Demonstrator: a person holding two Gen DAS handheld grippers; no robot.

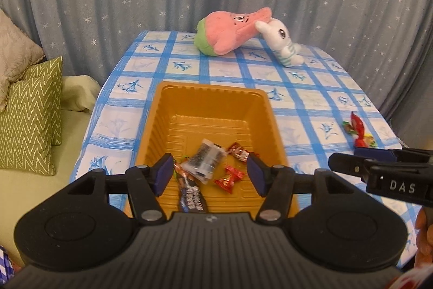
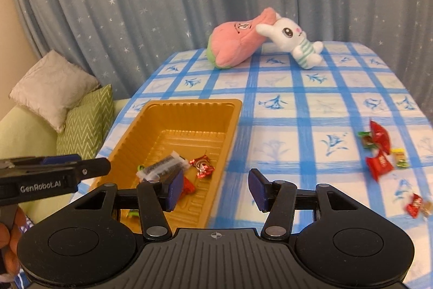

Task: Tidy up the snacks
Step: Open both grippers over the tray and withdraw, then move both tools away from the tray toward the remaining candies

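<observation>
Tools – two, empty | tray – one

Soft, even indoor light, no glare; fisheye bending curves the edges, dark vignetted corners, slight blur throughout.

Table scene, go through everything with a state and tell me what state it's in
Orange plastic tray: upright, holding several wrapped snacks.
Red-wrapped candies: loose on the checked tablecloth, outside the tray.
Pink plush toy: lying on its side.
Left gripper: jaws open, empty.
Right gripper: jaws open, empty.
</observation>
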